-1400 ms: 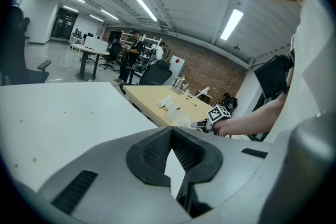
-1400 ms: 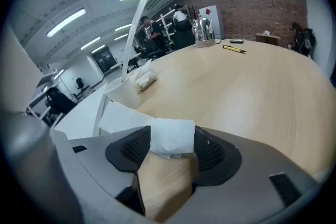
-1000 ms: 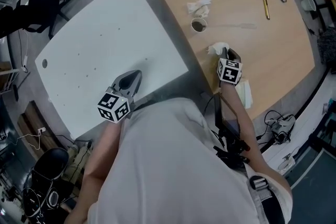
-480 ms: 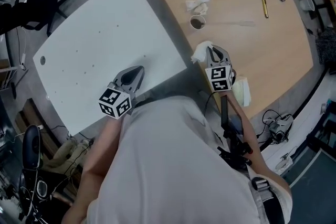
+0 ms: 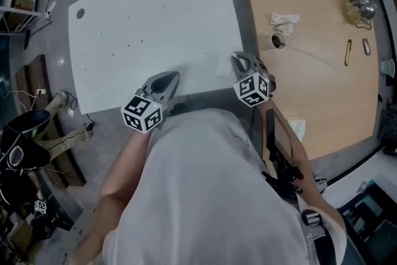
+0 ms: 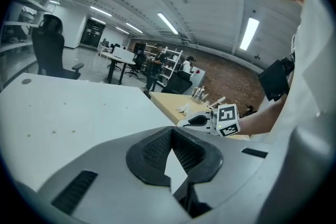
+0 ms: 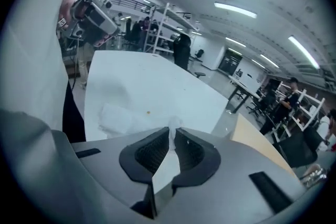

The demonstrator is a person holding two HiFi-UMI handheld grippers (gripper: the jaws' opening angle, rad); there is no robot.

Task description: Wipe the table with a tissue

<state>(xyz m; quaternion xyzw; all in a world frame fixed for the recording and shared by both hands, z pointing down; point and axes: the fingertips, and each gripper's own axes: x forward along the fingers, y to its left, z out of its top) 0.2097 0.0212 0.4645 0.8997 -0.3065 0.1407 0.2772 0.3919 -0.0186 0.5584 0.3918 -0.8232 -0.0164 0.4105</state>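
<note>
A white tissue (image 7: pixel 118 115) is pinched in my right gripper (image 7: pixel 170 136), which is shut on one corner of it. The rest of the tissue drapes down onto the white table (image 5: pixel 149 15), beside a small brown speck (image 7: pixel 148 111). In the head view the right gripper (image 5: pixel 237 58) is over the white table's near right corner; the tissue hardly shows against the white top. My left gripper (image 5: pixel 172 76) hovers at the same table's near edge, shut with nothing in it. From the left gripper (image 6: pixel 170 131) view, the right gripper (image 6: pixel 197 120) shows ahead.
The wooden table (image 5: pixel 322 96) to the right carries a crumpled tissue (image 5: pixel 284 18), a cup (image 5: pixel 278 40), a pen (image 5: pixel 348 53), a glass item (image 5: pixel 361 8) and a tissue stack (image 5: pixel 296 127). Small dark dots (image 5: pixel 127 43) mark the white table. Cables and chairs surround both tables.
My right gripper has swung left from the wooden table to the white table's near right corner, carrying the tissue and rolling over. The left gripper has shifted only slightly.
</note>
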